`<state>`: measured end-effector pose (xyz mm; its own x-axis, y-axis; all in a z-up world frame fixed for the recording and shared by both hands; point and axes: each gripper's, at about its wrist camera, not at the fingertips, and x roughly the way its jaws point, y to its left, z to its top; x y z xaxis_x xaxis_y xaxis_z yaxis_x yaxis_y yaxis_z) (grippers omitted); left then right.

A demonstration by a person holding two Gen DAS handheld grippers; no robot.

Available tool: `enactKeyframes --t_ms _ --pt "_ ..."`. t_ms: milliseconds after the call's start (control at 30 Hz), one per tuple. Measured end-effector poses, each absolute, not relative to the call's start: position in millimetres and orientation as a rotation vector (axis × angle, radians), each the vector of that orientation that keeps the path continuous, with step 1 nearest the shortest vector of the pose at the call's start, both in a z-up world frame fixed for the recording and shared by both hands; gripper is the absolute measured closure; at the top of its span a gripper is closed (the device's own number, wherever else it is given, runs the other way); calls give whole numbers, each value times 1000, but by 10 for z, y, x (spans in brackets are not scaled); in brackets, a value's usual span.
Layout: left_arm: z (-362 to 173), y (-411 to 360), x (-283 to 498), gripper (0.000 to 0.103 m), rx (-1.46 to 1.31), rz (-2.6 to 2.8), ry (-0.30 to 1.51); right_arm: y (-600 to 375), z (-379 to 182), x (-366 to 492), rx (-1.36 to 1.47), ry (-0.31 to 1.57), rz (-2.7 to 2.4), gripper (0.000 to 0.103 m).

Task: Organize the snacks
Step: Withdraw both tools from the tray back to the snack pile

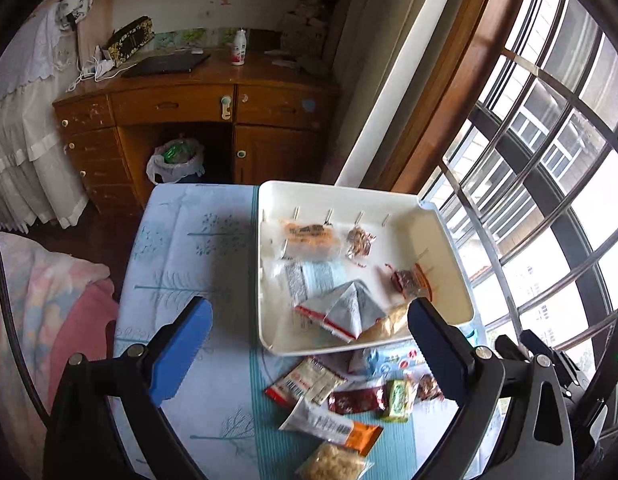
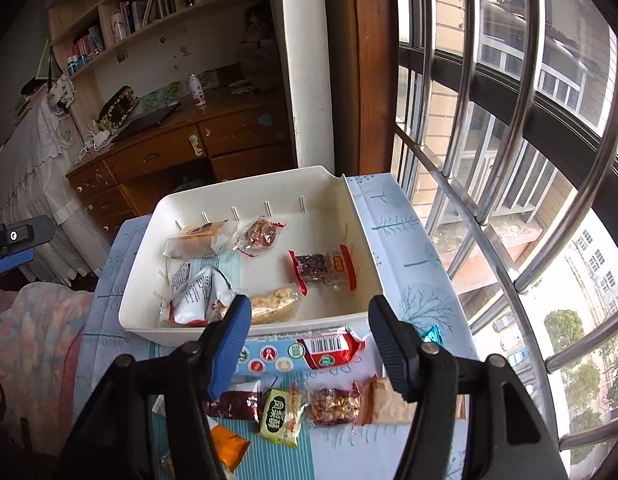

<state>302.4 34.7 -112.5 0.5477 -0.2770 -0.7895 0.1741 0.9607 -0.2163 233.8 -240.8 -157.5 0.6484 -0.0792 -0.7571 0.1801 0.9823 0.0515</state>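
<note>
- Left gripper [image 1: 309, 344] spread wide, nothing between the jaws, nothing touched; blue pad [image 1: 181, 354] at 8 o'clock of the left wrist view, dark finger at 4 o'clock.
- Right gripper [image 2: 309, 340] likewise spread wide and holding nothing, hovering above the loose snacks; blue finger at 7 o'clock, black finger at 5 o'clock of the right wrist view.
- Nearest on the tablecloth [image 1: 189, 248], under the right gripper: green-wrapped snack [image 2: 283, 416], dark red packet [image 2: 235, 404] just beside it at 9 o'clock, clear nut packet [image 2: 335, 404] just beside it at 3 o'clock.
- At the bottom edge of the left wrist view: pale puffed-snack bag [image 1: 333, 466], with a white-and-orange packet [image 1: 333, 426] just above it.
- A little farther, close against the tray's near wall: red barcode packet [image 2: 333, 348] lying on a light blue pack with round icons [image 2: 269, 354].
- Beyond those, white tray [image 2: 373, 248] at the centre of both views, holding sorted snacks: silver-and-red pouch [image 2: 197, 296] at the near left, pale crumbly bar [image 2: 275, 304] beside it at the near wall, red-ended date bar [image 2: 323, 270] toward 3 o'clock.
- At the tray's far wall: orange packet [image 2: 199, 236] and small clear nut pack [image 2: 261, 234] side by side.
- Farthest, at 11 o'clock: wooden desk [image 1: 197, 100] with a white bottle [image 1: 238, 52] on top.
</note>
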Motion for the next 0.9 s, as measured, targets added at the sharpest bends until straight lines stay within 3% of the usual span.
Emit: enactKeyframes --t_ms 900 --pt "-1910 335 2227 5 -178 -143 1232 -2710 -1902 1257 4 1014 -213 37"
